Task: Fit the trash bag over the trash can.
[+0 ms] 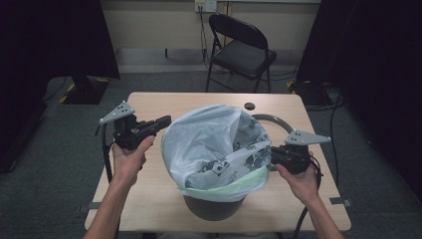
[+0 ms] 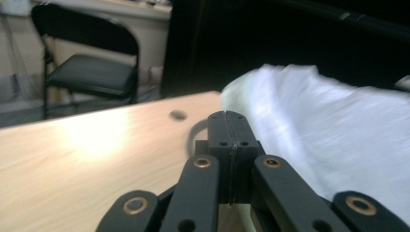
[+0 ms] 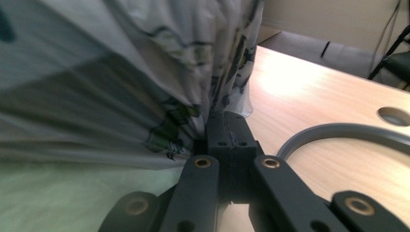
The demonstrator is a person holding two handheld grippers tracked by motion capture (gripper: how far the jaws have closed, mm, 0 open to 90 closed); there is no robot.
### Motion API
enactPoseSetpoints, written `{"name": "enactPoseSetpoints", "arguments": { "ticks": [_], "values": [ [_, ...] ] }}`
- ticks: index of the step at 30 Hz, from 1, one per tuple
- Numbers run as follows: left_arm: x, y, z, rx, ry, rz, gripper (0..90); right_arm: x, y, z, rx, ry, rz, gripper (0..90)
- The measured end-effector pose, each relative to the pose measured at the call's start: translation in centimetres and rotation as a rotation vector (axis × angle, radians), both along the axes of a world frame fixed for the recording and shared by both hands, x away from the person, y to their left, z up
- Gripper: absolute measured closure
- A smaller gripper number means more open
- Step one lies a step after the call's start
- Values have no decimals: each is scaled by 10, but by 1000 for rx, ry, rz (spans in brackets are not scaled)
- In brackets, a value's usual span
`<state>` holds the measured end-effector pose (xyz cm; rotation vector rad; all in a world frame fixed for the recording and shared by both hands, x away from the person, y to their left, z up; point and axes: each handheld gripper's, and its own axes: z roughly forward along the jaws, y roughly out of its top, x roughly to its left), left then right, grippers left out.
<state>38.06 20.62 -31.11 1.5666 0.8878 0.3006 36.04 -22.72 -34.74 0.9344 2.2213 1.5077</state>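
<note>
Pale wood-grain tabletop [image 1: 149, 199] is seen bearing one round dark bin [image 1: 214, 206], lined with a thin crinkled white printed plastic bag [image 1: 209, 144]. Left gripper [image 1: 161, 121], jaws together, is just beside the bag; right gripper [image 1: 273, 154] is pinched shut at its edge. One grey ring [image 1: 273, 121] lies behind.

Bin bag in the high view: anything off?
Yes. The bag isn't seated: it billows up loose above the dark bin, with just a green band folded over the near rim. A grey ring lies loose on the table behind it.
</note>
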Motion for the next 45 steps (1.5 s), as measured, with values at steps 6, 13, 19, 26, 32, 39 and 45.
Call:
{"name": "enactPoseSetpoints", "arguments": {
  "ticks": [6, 13, 19, 26, 32, 39, 45],
  "values": [
    [0, 0, -7, -32, -3, -18, 852, 2, -2, 1, -31, 13, -1, 900],
    [-16, 14, 13, -88, -95, -16, 634, 4, -16, 18, 61, 1, -85, 578],
    [-25, 6, 17, -100, -114, -98, 530, -2, -26, 45, 138, -64, -167, 500],
    [-22, -16, 14, -46, -130, -136, 582, -16, -15, 61, 178, -92, -85, 422],
    [-12, -22, 10, -92, -106, -164, 683, -14, -8, 59, 162, -80, -63, 388],
    [3, -22, 7, -112, -123, -143, 762, -15, -9, 55, 162, -75, -55, 363],
    [16, -31, 7, -108, -115, -153, 761, -19, -14, 57, 144, -78, -67, 362]
  ]
}}
